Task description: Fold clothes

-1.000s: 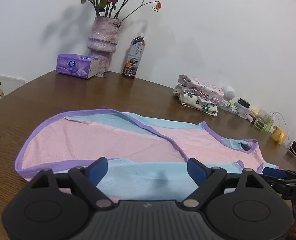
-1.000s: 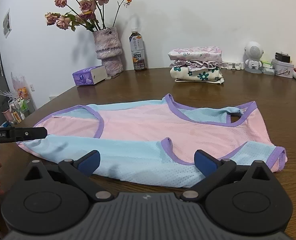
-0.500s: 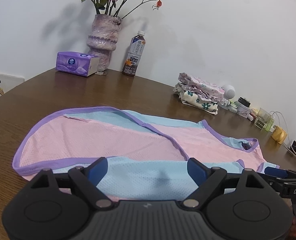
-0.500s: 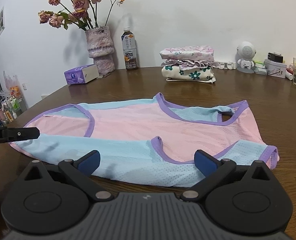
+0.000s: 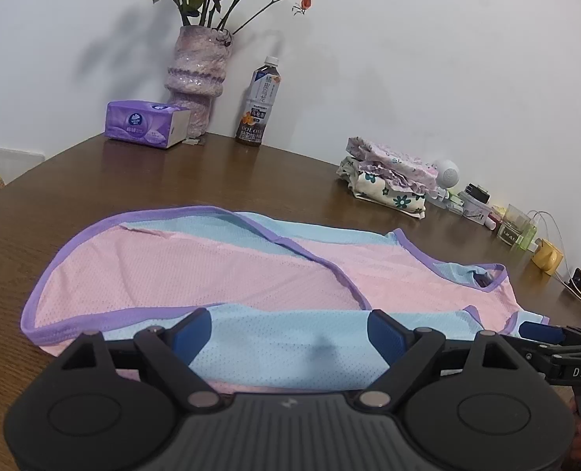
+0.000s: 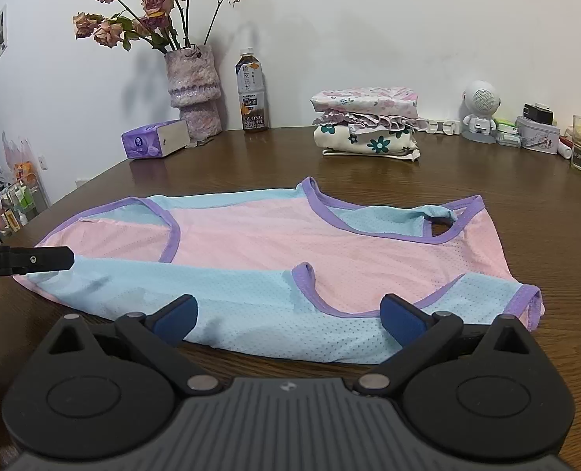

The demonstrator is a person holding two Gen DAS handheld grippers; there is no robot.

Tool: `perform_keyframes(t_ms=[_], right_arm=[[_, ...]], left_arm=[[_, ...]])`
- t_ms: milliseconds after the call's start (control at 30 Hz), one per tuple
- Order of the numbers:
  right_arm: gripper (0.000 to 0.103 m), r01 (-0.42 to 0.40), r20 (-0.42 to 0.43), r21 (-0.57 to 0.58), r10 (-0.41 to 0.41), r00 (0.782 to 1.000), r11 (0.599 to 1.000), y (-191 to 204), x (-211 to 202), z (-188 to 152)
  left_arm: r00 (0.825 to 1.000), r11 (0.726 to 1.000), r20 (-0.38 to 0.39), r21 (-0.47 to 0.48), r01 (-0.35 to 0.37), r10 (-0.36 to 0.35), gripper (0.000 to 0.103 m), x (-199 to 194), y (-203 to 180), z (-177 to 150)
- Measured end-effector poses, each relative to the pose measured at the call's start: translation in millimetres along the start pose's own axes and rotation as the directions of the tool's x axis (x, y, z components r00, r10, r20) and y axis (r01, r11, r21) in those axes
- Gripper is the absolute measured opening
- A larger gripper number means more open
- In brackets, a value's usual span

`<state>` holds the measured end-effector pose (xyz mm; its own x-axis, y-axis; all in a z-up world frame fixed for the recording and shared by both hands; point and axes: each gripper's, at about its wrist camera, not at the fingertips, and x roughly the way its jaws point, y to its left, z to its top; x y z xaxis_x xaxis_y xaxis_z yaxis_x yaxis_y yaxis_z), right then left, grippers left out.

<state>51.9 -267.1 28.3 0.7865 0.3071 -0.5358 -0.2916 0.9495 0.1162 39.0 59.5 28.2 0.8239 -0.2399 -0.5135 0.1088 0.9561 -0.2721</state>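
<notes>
A pink and light-blue mesh sleeveless garment (image 5: 212,271) with purple trim lies spread flat on the brown table (image 5: 133,180). My left gripper (image 5: 288,331) is open, its blue fingertips apart over the near blue strip at the hem end. In the left wrist view the right gripper (image 5: 541,333) shows at the far right, by the garment's shoulder end. The right wrist view shows the same garment (image 6: 290,239) with my right gripper (image 6: 288,316) open at its near blue edge. The left gripper (image 6: 39,259) reaches in from the left there. Neither gripper holds cloth.
Along the wall stand a vase of dried roses (image 6: 194,86), a purple tissue box (image 6: 153,141), a tea bottle (image 6: 253,94), a stack of folded clothes (image 6: 368,125), a white round speaker (image 6: 480,110) and several small items (image 6: 537,133). A bare table strip (image 6: 545,216) lies right of the garment.
The right wrist view has swung slightly, so the objects sit a little further left. The left gripper barely moved. Both stay open and the garment lies as before.
</notes>
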Motion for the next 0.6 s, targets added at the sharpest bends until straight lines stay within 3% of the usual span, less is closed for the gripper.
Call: perform_keyframes(t_ms=[400,600], right_arm=[[0.101,0.007,0.001,-0.003,-0.007,1.0,1.0,0.0,-1.8,0.6],[0.095,0.014,0.007,-0.004,-0.014,1.0,1.0,0.8,-2.7,0.2]], left_arm=[[1.0,1.0,0.001,-0.001,0.0,0.0,0.086,-1.6,0.8,1.1],[1.0,1.0,0.008,-0.002,0.003,-0.003,0.086,-2.8,1.4,1.6]])
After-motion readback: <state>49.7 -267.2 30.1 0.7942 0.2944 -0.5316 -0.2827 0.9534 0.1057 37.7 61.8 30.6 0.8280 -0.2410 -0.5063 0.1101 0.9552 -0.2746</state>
